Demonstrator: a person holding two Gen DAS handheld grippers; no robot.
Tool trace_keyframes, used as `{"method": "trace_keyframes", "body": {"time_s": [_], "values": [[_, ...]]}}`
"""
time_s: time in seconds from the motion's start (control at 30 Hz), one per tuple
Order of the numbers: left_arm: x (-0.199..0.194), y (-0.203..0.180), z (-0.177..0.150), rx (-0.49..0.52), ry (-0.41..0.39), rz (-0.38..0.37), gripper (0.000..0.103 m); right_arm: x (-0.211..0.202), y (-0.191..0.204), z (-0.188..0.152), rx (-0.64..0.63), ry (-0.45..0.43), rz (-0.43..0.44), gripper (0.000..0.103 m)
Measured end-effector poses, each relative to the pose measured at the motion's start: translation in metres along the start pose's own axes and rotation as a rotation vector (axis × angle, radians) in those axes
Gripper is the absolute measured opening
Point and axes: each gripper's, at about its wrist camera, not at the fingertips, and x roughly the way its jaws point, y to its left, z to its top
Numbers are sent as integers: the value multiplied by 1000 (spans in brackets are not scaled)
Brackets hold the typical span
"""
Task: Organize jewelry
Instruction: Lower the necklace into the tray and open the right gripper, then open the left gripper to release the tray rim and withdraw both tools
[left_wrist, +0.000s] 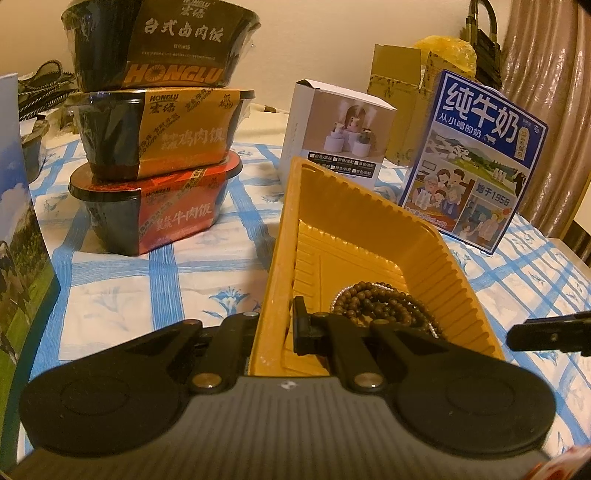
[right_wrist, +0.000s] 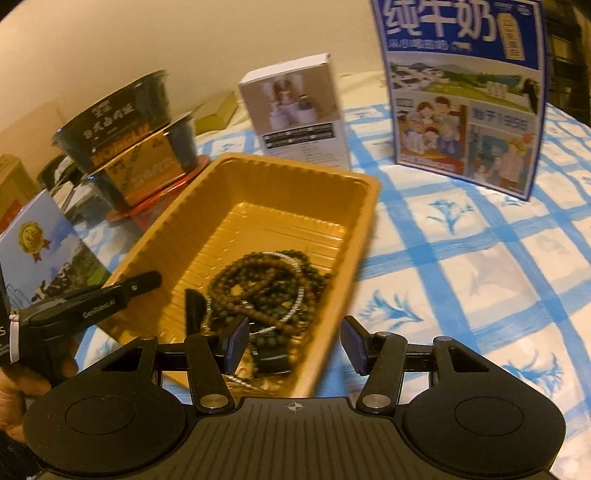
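An orange plastic tray sits on the blue-checked tablecloth; it also shows in the right wrist view. Brown bead bracelets and a thin silver chain lie piled in its near end, also seen from the right. My left gripper is shut on the tray's near left wall, one finger inside, one outside. My right gripper is open and empty, just above the tray's near right corner and the beads. Its finger shows in the left wrist view.
Three stacked instant-rice bowls stand at the left. A white product box stands behind the tray and a blue milk carton at the right. A picture-printed box stands at the near left. Cardboard boxes stand behind.
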Motion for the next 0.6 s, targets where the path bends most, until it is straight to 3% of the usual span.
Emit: {"method": "trace_keyframes", "body": {"time_s": [0.37,0.6], "values": [[13,-2,5,-21,2,15,5,-14,-17,2,36,-36,-49,55],[18,18,-4,-84,76,5,9,-21,-20,-7,48,-34,-66,55]]}}
